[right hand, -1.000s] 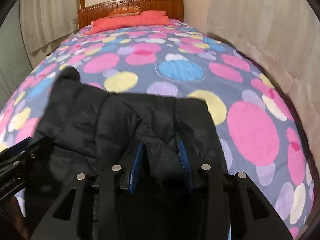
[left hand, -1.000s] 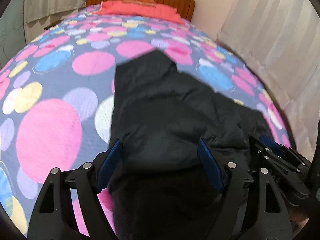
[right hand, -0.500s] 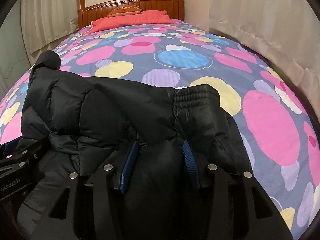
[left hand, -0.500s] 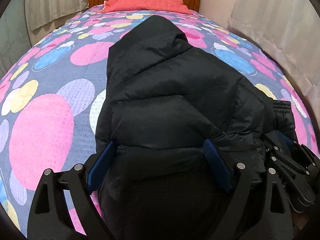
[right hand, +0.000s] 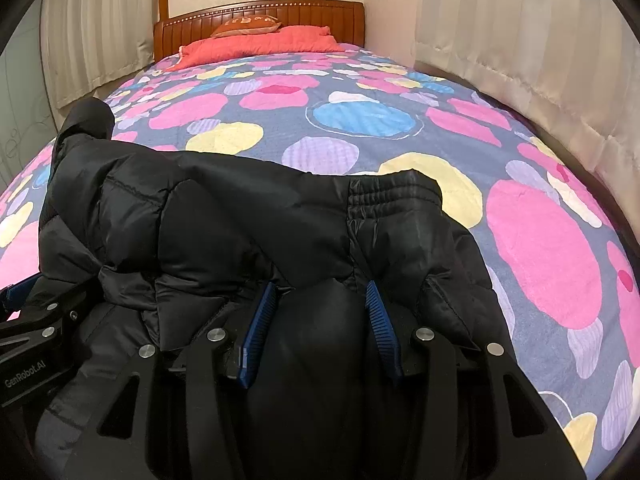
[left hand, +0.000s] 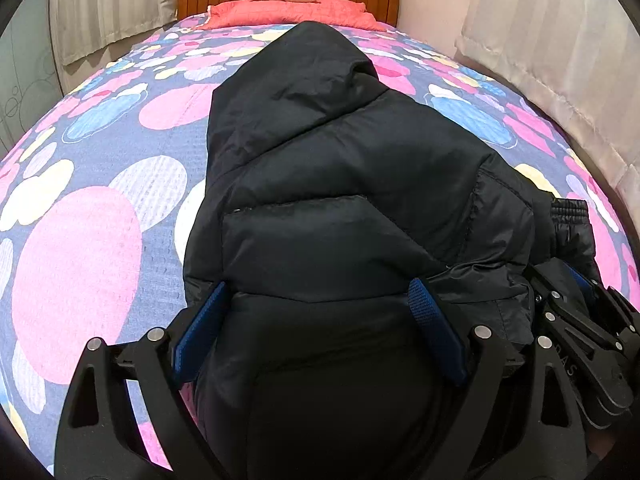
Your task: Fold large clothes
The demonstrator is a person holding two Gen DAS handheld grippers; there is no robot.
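A black puffer jacket (left hand: 340, 200) lies bunched on the bed, its hood (left hand: 304, 68) pointing toward the headboard. My left gripper (left hand: 318, 332) stands wide at the jacket's near end. The padded bulk lies between its blue pads (left hand: 200, 332) without being pinched. My right gripper (right hand: 320, 320) is shut on a rounded fold of the same jacket (right hand: 240, 220), just below the elastic cuff (right hand: 384, 194). Each view shows the other gripper: the right gripper's body (left hand: 580, 340) at that view's right edge, the left gripper's body (right hand: 36, 332) at that view's left edge.
The bedspread (right hand: 540, 252) is grey-blue with big pink, yellow and blue dots and lies bare to the left and right of the jacket. Red pillows (right hand: 260, 42) rest against a wooden headboard (right hand: 260, 16). Pale curtains (right hand: 520, 40) hang close along the right side.
Both grippers came down with the jacket, which now rests on the bed. Both sets of jaws stand wider than a second ago. Little differs from half a second ago.
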